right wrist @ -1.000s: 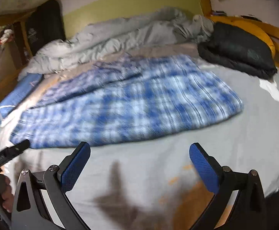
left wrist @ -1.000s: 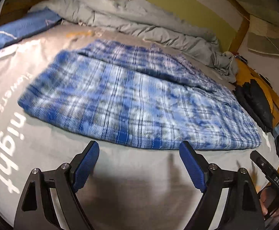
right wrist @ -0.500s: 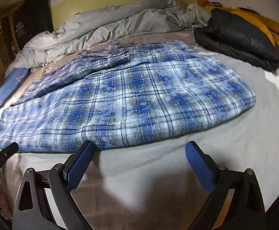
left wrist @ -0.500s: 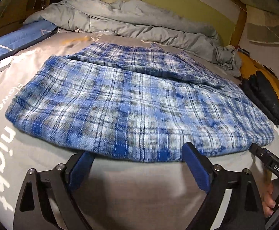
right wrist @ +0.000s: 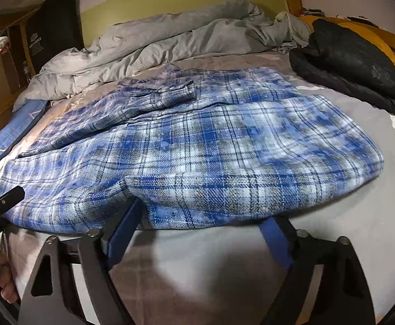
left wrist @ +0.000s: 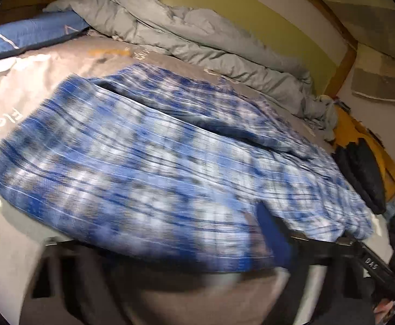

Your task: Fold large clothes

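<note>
Plaid flannel shirt [right wrist: 197, 146] on the bed [right wrist: 360, 230] — soft, limp, light — both grippers' jaws have just been closing, part-open astride its near hem, where it is best taken.

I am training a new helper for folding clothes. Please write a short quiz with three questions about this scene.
1. True or false: the plaid shirt lies on the bed.
2. What lies at the bed's right edge in the right wrist view? A) black jacket B) red towel C) white box
3. Which shirt edge has the right gripper reached?

Key: 1 true; 2 A; 3 the near edge, which lies between its jaws.
</note>
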